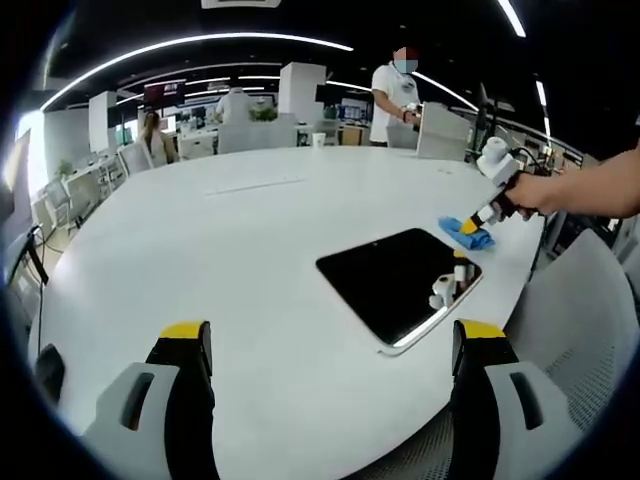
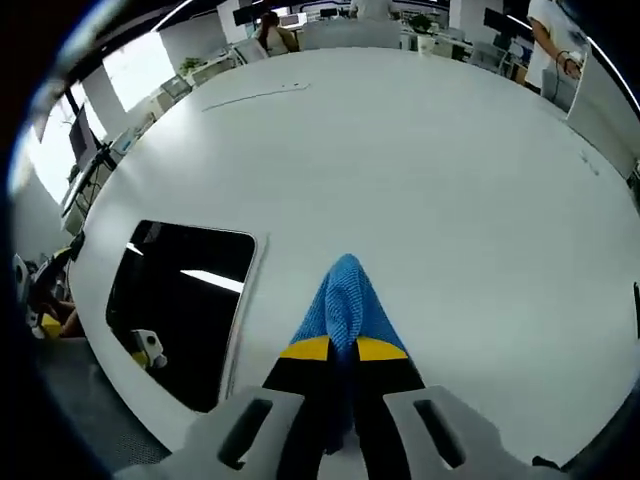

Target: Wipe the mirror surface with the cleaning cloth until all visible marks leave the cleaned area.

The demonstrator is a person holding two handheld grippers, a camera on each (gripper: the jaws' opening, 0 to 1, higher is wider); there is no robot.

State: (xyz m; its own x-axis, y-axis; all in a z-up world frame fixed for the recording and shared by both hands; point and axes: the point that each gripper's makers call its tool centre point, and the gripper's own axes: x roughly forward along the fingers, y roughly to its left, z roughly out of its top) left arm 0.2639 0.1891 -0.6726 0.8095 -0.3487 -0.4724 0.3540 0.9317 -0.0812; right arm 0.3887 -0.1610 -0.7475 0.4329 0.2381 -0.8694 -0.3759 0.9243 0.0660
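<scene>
Right gripper [image 2: 343, 350] jaws pinch the blue cloth [image 2: 345, 300] beside the mirror [image 2: 180, 300]; left gripper [image 1: 330, 345] jaws gape empty.

Readable text: none in either view.
Mirror [image 1: 398, 284]: dark glass, no label or brand to read.
Cloth [image 2: 345, 300]: plain blue weave, no tag or print.
Table [image 1: 250, 260]: bare white top, no markings that can be read.
Background office: too small and blurred for any sign.
</scene>
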